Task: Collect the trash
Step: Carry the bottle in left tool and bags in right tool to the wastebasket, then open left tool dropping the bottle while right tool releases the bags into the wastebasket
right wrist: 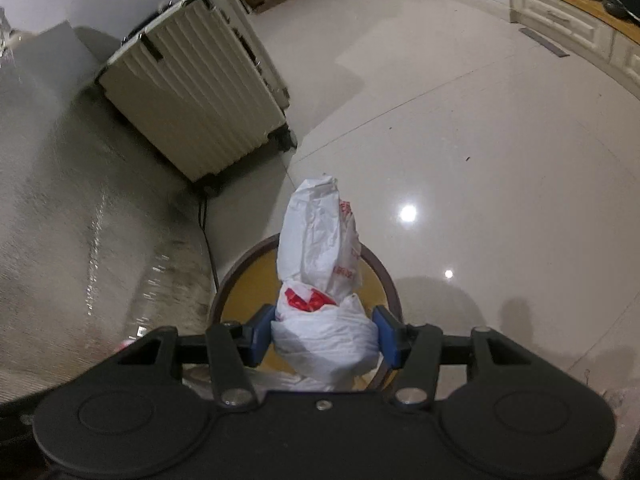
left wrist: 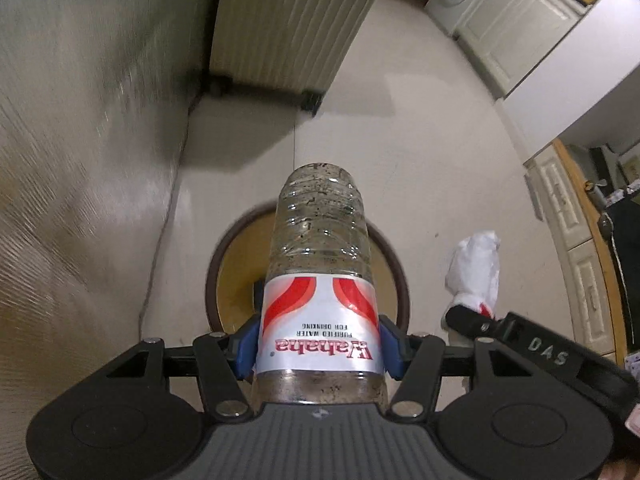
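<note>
Right now both of my tools are loaded and hanging over the same target. My left gripper (left wrist: 318,346) has its blue pads clamped on the labelled middle of a clear Wahaha water bottle (left wrist: 318,280), gripped across the label where the wall looks stiffest, so the bottle points straight out ahead of me, base end forward, over the round brown-rimmed bin (left wrist: 214,276) with its yellow inside. My right gripper (right wrist: 324,336) is squeezed onto the fat lower part of a crumpled white plastic bag with red print (right wrist: 320,264); its upper part stands out beyond the pads over that bin (right wrist: 224,284), rim just below. In the left view the bag (left wrist: 476,268) shows off to the side, so the two loads are near but apart. I judge I am holding both above the opening so each can fall in when I spread the pads. A ribbed cream suitcase (right wrist: 196,92) stands near the bin, clear of it, on the glossy tile floor (right wrist: 480,152).
</note>
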The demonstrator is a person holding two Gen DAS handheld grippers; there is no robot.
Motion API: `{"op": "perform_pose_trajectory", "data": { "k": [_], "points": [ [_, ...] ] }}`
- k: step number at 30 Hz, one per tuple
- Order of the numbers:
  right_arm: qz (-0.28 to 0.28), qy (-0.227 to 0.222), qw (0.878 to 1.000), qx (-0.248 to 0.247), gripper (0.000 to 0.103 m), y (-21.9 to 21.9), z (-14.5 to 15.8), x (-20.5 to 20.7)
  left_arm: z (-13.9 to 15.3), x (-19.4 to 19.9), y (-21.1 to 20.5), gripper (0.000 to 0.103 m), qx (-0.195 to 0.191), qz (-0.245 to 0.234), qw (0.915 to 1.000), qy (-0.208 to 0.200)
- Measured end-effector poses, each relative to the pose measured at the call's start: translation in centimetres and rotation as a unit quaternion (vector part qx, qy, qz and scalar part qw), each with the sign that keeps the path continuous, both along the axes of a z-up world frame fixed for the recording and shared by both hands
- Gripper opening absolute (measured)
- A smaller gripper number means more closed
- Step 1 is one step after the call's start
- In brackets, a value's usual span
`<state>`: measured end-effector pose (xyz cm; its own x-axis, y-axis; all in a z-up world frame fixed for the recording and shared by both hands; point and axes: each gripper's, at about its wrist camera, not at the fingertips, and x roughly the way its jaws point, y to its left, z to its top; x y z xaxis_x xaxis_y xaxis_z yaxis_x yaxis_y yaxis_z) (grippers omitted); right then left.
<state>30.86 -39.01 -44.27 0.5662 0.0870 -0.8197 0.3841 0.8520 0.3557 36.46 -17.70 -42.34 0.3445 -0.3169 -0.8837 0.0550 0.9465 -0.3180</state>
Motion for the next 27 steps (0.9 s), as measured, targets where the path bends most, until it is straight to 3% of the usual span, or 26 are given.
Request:
{"op": "perform_pose_trajectory", "data": {
  "k": [5, 8, 17, 22, 27],
  "points": [
    [0.039, 0.031, 0.999, -0.014, 0.054, 0.7, -1.6, 1.8, -4.2, 2.0, -0.8, 0.06, 0.005, -0.012, 0.9976, 0.068],
    [0.07, 0.05, 0.995, -0.042, 0.054, 1.2, -2.6, 2.8, -5.9, 3.3, -1.1, 0.06, 0.011, -0.014, 0.9959, 0.089],
    [0.079, 0.068, 0.994, -0.032, 0.054, 0.8, -5.1, 4.3, -8.2, 5.2, -0.6, 0.062, 0.02, 0.002, 0.994, 0.107],
    [0.086, 0.061, 0.994, -0.035, 0.055, 1.1, -6.0, 5.5, -8.2, 4.7, 0.2, 0.081, 0.023, 0.004, 0.9947, 0.1],
    [0.083, 0.059, 0.994, -0.035, 0.057, 1.0, -6.8, 6.3, -8.1, 4.5, 0.8, 0.082, 0.038, 0.003, 0.9954, 0.088]
  ]
}}
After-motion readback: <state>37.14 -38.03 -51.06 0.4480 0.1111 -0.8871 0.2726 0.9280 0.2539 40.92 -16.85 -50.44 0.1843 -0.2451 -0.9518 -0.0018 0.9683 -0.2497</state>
